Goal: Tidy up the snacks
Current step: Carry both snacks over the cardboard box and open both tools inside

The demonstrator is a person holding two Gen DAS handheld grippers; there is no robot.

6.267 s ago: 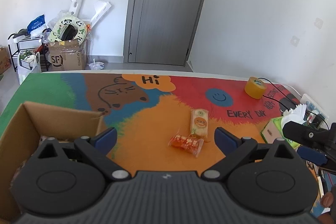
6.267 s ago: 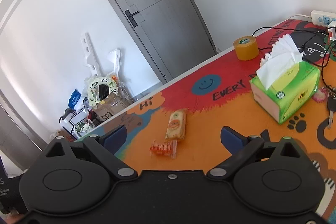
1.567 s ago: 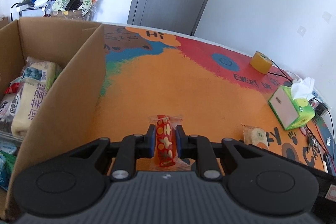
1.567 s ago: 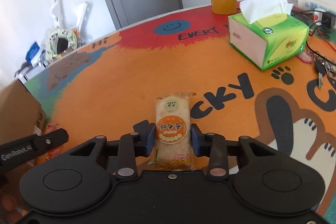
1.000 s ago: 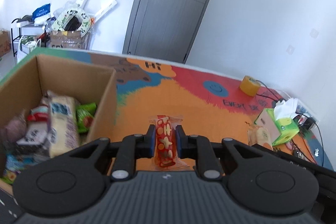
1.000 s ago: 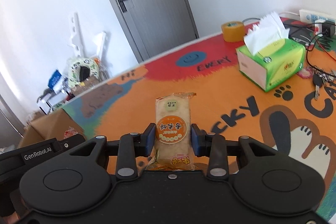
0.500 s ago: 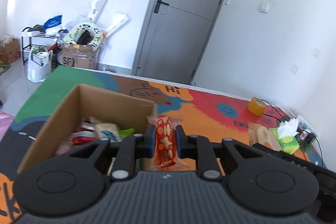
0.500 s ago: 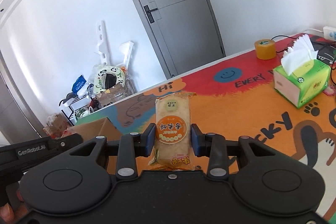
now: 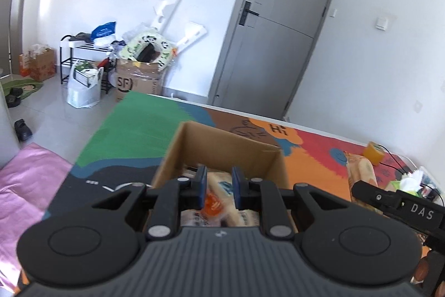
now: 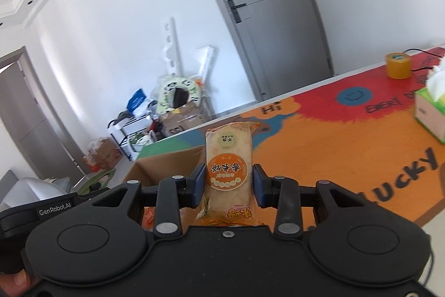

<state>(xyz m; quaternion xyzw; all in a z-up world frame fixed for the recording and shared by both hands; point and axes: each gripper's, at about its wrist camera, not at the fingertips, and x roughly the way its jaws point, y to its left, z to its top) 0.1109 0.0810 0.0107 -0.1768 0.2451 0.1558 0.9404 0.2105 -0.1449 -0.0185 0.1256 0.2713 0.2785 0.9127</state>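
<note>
- Left gripper (image 9: 219, 187) now over the open box (image 9: 222, 141), which a second ago lay off at 9 o'clock of the fingers; box mouth and the snacks inside show straight through the gap.
- Left fingers close together, same narrow gap as before. Red pack (image 9: 212, 202) no longer stands up between them as it did half a second ago; only an orange-red patch shows low in the gap, at 6 o'clock. Cannot tell whether pinched or already lying in the box.
- Right gripper (image 10: 229, 181) pinches the cracker (image 10: 228, 166) upright by its long sides, pads against the wrapper, grip unchanged.
- Right gripper has swung toward the box too: cardboard edge now just past the fingers at 10 o'clock, where bare table (image 10: 333, 146) was before.
- Tissue box (image 10: 429, 113) and tape (image 10: 397, 65) far off at 2 o'clock, not involved.
- Likely meaning: carry phase nearly done for both. Red pack at or in the box; cracker probably needs a little more travel toward 10 o'clock before release.
</note>
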